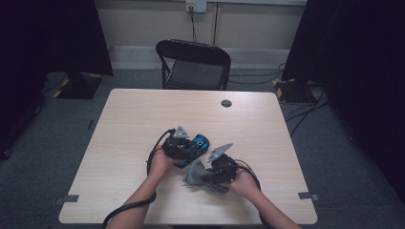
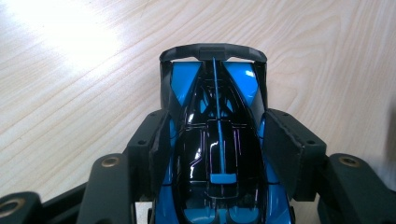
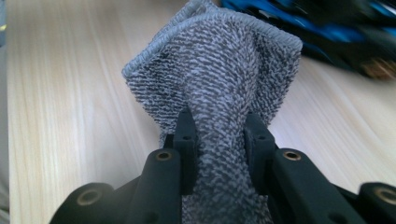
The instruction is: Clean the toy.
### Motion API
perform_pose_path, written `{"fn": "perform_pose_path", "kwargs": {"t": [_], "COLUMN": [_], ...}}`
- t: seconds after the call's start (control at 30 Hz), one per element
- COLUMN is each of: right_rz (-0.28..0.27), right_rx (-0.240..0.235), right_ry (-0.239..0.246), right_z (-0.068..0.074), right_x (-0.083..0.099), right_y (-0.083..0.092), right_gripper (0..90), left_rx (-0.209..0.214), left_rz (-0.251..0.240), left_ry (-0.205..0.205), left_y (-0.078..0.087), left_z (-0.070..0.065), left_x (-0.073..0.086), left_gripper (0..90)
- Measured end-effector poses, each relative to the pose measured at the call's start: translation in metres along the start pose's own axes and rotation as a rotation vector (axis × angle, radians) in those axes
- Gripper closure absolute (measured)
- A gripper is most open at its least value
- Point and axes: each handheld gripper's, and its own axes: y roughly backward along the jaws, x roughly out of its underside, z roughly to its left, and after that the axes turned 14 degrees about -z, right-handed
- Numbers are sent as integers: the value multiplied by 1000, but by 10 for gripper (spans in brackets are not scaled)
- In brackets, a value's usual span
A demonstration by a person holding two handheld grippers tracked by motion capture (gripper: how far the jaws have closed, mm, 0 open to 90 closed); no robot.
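A glossy blue and black toy race car [image 2: 217, 154] lies on the wooden table [image 2: 70, 70], its dark wing pointing away. My left gripper [image 2: 215, 135] is shut on it, one pad against each flank. From above, the car [image 1: 199, 143] sticks out to the right of the left gripper [image 1: 190, 148]. A grey knitted cloth [image 3: 219, 60] is bunched between the jaws of my right gripper [image 3: 219, 126], which is shut on it. In the high view the cloth [image 1: 193, 175] rests on the table just below the car, left of the right gripper [image 1: 204, 175].
A black folding chair [image 1: 193, 64] stands beyond the table's far edge. A dark round cap [image 1: 226, 103] sits in the tabletop near the back. Grey tape tabs [image 1: 70, 198] mark the front corners. Cables trail from both grippers toward the front edge.
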Motion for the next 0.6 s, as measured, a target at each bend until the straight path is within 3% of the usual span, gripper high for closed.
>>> {"fn": "perform_pose_path", "kwargs": {"t": [0.1, 0.23, 0.3, 0.47, 0.6], "right_rz": [7, 36, 17, 18, 19], "right_rx": [-42, -54, -51, 27, 61], "right_ry": [16, 7, -26, -63, -103], "right_z": [3, -5, -10, -24, -35], "right_x": [-12, -18, -17, -14, -11], "right_y": [-19, -40, -40, -29, -23], "right_gripper": [721, 721, 720, 716, 716], "left_rx": [-1, -4, -7, -14, -19], "left_rz": [2, -8, -5, 10, 12], "left_ry": [3, 5, 0, -13, -17], "left_y": [0, 0, 1, 2, 2], "left_z": [0, 0, 0, -3, -3], "left_x": [0, 1, 1, 0, 0], "left_gripper": [423, 424, 425, 426, 426]}}
